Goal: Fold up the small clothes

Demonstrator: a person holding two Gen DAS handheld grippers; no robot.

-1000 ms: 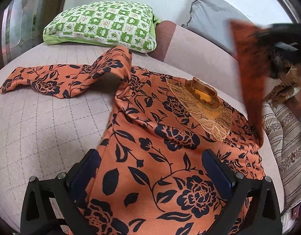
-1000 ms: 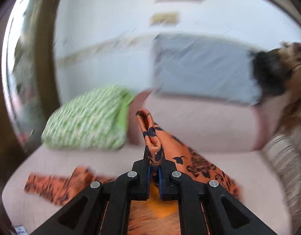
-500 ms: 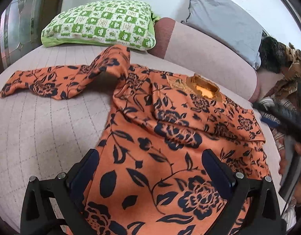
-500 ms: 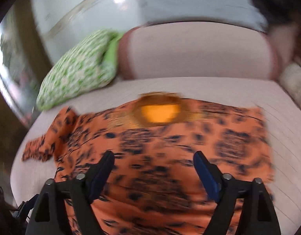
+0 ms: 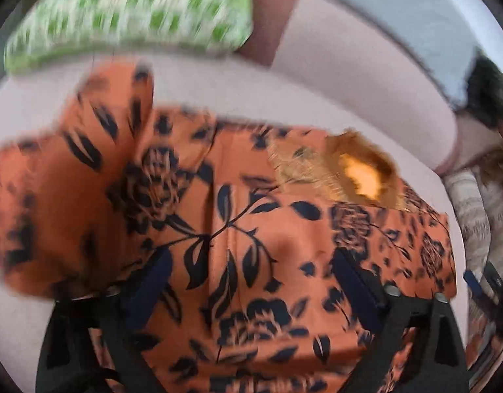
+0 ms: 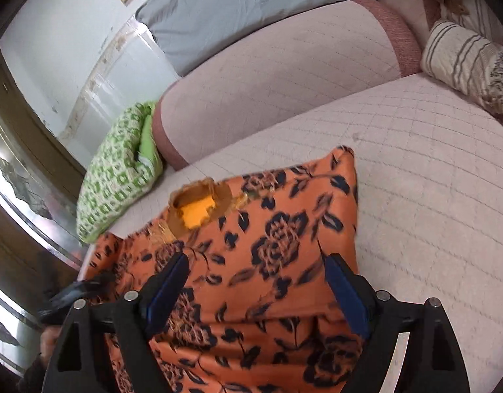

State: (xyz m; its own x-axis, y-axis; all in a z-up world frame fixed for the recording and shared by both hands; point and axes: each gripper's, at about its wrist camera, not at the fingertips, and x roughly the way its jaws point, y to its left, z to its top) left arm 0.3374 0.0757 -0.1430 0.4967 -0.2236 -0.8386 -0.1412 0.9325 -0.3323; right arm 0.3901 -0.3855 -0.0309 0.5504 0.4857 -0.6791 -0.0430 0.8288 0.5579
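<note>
My orange floral blouse [image 6: 271, 262] reads as smooth, slightly sheeny cloth with gold embroidery at the neckline [image 6: 199, 209]. The bed cover [image 6: 431, 203] is matt quilted fabric. My right tool [image 6: 256, 290] shows matt black plastic, blue pads.

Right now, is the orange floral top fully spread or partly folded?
Partly folded: in the right wrist view the orange floral top ends in a straight edge with no sleeve sticking out; the other sleeve remains spread.

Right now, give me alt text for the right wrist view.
An orange floral top lies on a quilted sofa, its right side folded in, under the open right claw. A green pillow leans at the back left.
</note>
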